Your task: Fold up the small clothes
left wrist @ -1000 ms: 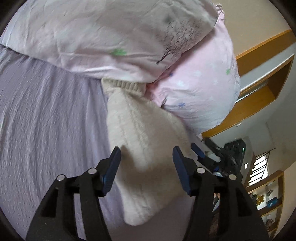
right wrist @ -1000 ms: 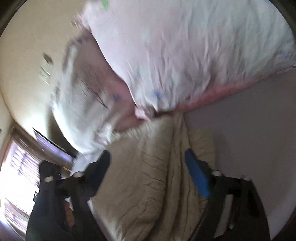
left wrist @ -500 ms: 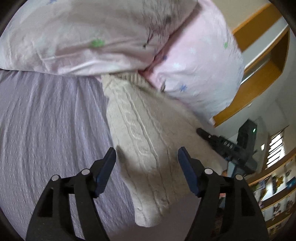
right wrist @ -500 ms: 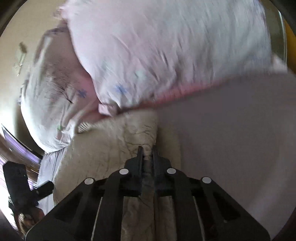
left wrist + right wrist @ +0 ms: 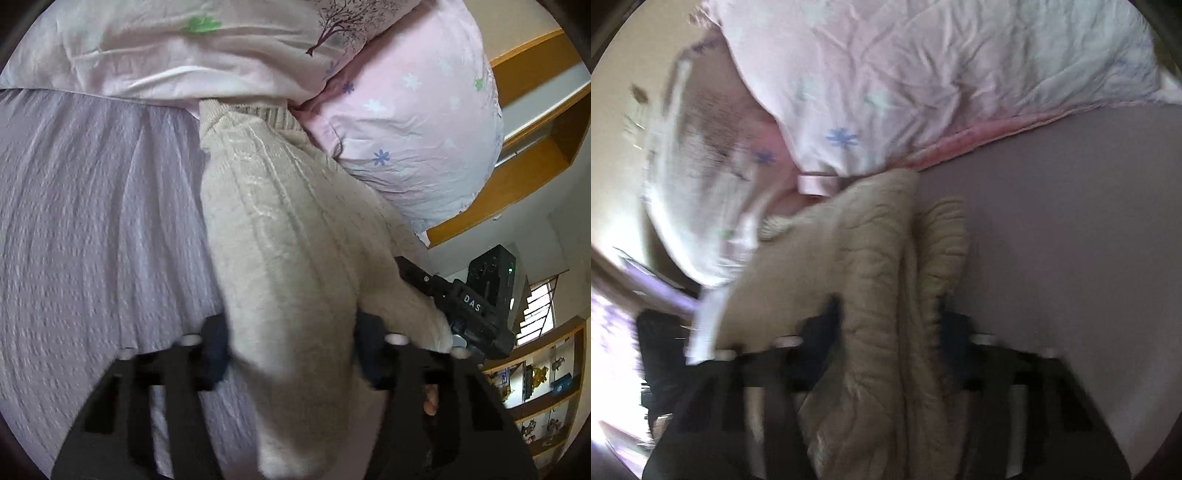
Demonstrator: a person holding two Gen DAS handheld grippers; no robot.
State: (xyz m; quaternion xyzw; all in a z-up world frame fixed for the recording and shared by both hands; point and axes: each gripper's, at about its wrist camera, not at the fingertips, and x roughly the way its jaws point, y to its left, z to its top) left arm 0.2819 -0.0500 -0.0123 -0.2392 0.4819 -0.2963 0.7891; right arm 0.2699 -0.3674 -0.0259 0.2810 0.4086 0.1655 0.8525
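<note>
A cream cable-knit sweater (image 5: 280,236) lies on the lilac bedsheet (image 5: 92,221), its ribbed end tucked against the pink pillows. My left gripper (image 5: 291,350) is open, its blue pads either side of the sweater's near end. In the right wrist view the same sweater (image 5: 879,295) shows bunched in thick folds. My right gripper (image 5: 886,332) is open, with the folds lying between its two fingers. The right gripper's black body (image 5: 461,306) also shows in the left wrist view at the sweater's right edge.
Two pink flowered pillows (image 5: 406,122) rest at the head of the bed, touching the sweater's far end. A wooden headboard shelf (image 5: 535,122) and bookshelves (image 5: 546,387) stand to the right. The sheet (image 5: 1071,221) stretches right of the sweater.
My right gripper, shut on a fold half a second ago, has opened with the folds still between its fingers. My left gripper has moved forward onto the sweater's near end.
</note>
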